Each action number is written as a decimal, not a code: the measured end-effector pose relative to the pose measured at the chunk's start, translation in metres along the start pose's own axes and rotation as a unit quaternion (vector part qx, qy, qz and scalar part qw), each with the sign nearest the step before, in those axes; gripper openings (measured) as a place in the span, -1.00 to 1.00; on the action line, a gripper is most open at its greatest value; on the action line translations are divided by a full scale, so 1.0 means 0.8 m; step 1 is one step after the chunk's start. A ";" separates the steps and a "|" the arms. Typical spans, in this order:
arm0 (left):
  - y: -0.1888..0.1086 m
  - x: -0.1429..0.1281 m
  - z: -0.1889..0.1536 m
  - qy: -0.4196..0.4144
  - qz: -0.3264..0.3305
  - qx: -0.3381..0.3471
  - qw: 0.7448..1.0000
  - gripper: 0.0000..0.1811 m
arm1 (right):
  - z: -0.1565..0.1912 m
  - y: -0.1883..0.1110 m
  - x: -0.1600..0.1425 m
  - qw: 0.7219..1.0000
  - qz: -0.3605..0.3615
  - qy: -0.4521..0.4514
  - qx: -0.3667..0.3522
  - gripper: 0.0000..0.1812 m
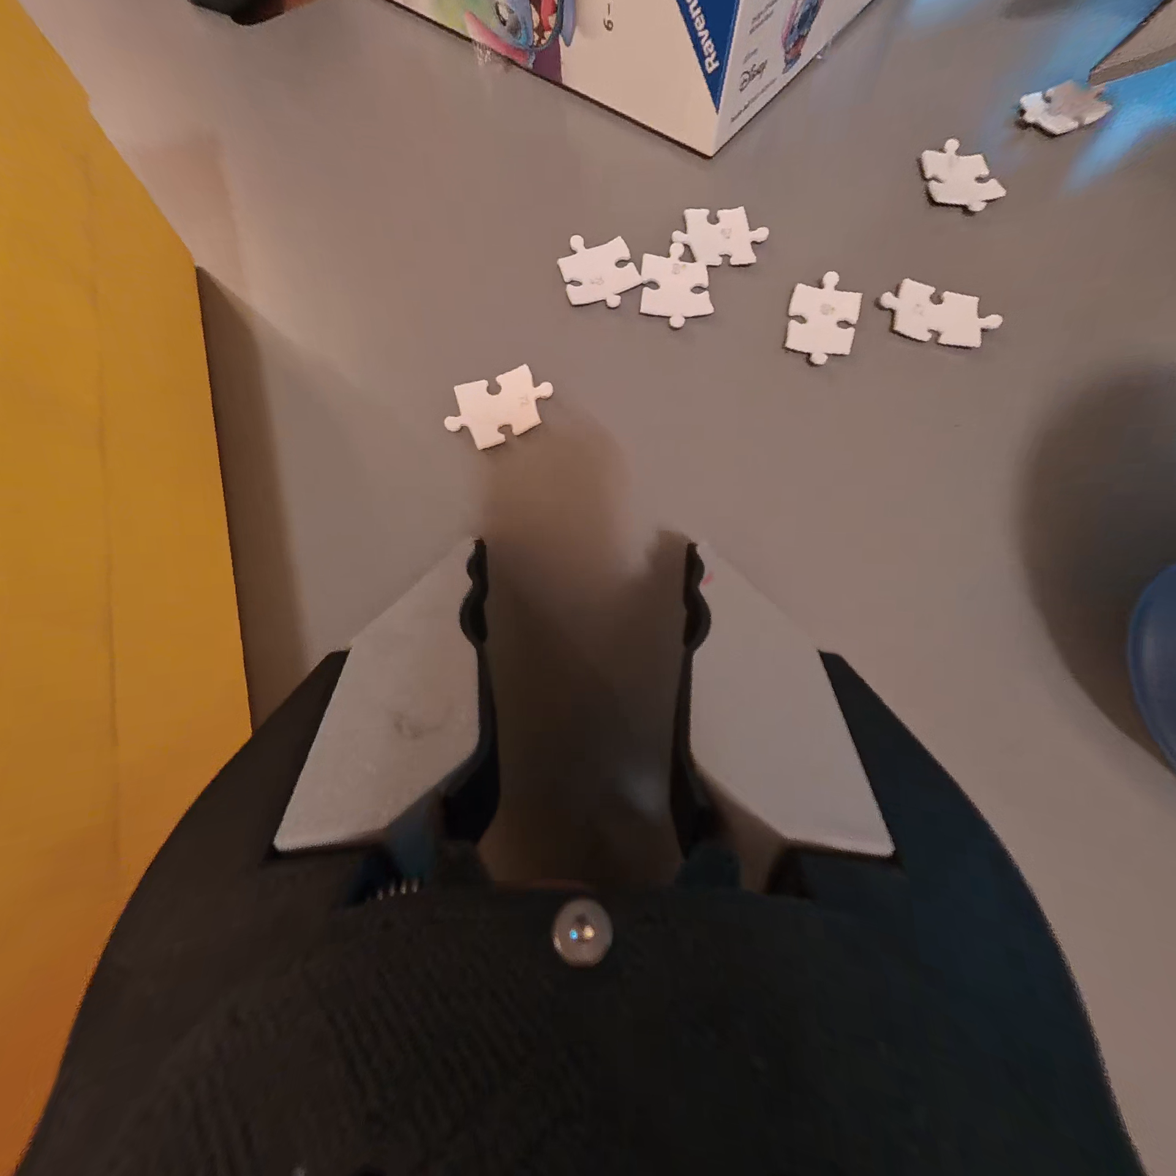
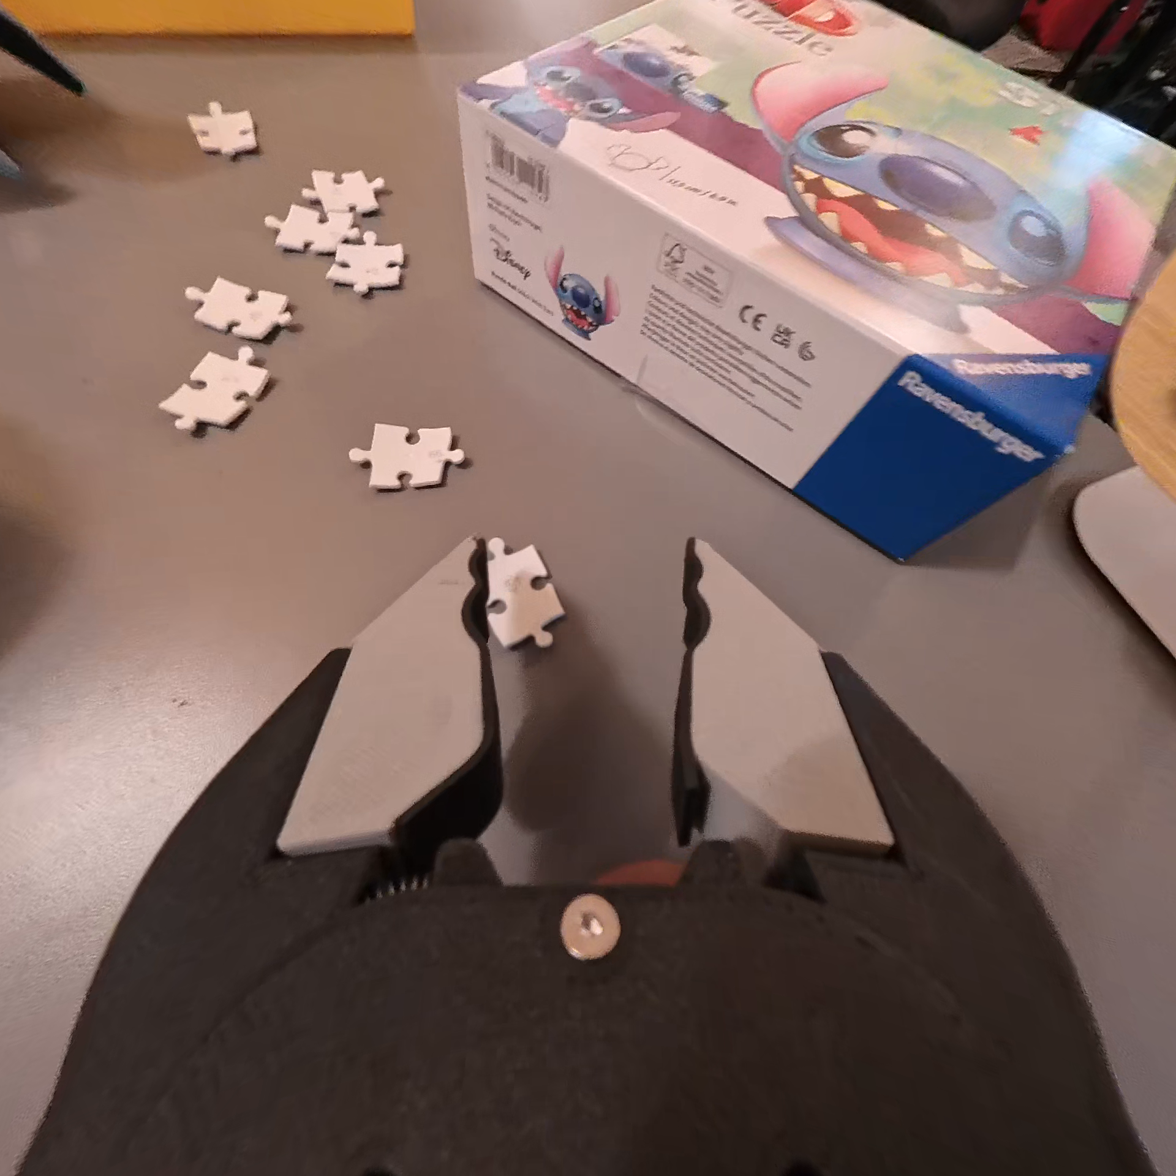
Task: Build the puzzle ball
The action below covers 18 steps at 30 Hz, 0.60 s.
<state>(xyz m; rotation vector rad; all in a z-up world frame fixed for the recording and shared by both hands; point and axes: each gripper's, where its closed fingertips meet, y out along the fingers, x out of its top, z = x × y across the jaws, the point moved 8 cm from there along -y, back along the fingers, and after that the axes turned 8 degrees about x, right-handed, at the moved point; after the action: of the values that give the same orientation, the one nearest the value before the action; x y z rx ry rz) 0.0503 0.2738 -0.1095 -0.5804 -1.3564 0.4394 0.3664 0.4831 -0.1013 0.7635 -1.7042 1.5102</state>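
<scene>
Currently the spread-open right gripper (image 2: 582, 560) is straddling a puzzle piece (image 2: 523, 595) that is lying off-centre against its left finger; the left gripper (image 1: 582, 560), also open, is hovering empty farther off.

I am looking at what seems an office or lab workroom. A plain grey bench (image 2: 636, 636) is filling both views, with a yellow panel (image 1: 95, 445) running along its edge at the left of the left wrist view. Dark bags or chairs are showing blurred at the upper right of the right wrist view.
</scene>
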 end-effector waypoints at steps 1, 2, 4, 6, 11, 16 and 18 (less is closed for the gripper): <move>0.001 0.000 -0.001 0.005 0.003 0.001 1.000 -0.34 | 0.002 0.003 0.000 1.000 0.007 -0.011 0.002 -0.35; 0.003 -0.002 -0.001 0.007 0.012 0.001 1.000 -0.33 | 0.004 0.006 0.001 1.000 0.013 -0.020 0.003 -0.35; 0.007 -0.003 0.001 0.007 0.026 -0.007 1.000 -0.29 | 0.006 0.011 0.002 0.999 0.022 -0.032 0.006 -0.34; 0.008 -0.004 0.004 -0.003 0.030 -0.011 0.999 -0.28 | 0.008 0.014 0.003 0.999 0.027 -0.037 0.009 -0.33; 0.008 -0.004 0.004 0.001 0.030 -0.013 0.999 -0.26 | 0.007 0.008 0.004 0.999 0.009 -0.031 0.008 -0.32; 0.005 -0.003 0.000 0.017 0.021 -0.006 1.000 -0.28 | 0.002 -0.003 0.002 1.000 -0.017 0.000 0.017 -0.33; 0.004 -0.002 -0.001 0.018 0.015 -0.007 1.000 -0.28 | 0.001 -0.006 0.002 0.999 -0.027 0.006 0.020 -0.32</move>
<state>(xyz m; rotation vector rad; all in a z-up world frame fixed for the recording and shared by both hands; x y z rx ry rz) 0.0506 0.2751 -0.1128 -0.6192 -1.3190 0.4420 0.3694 0.4817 -0.0970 0.8136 -1.6346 1.5130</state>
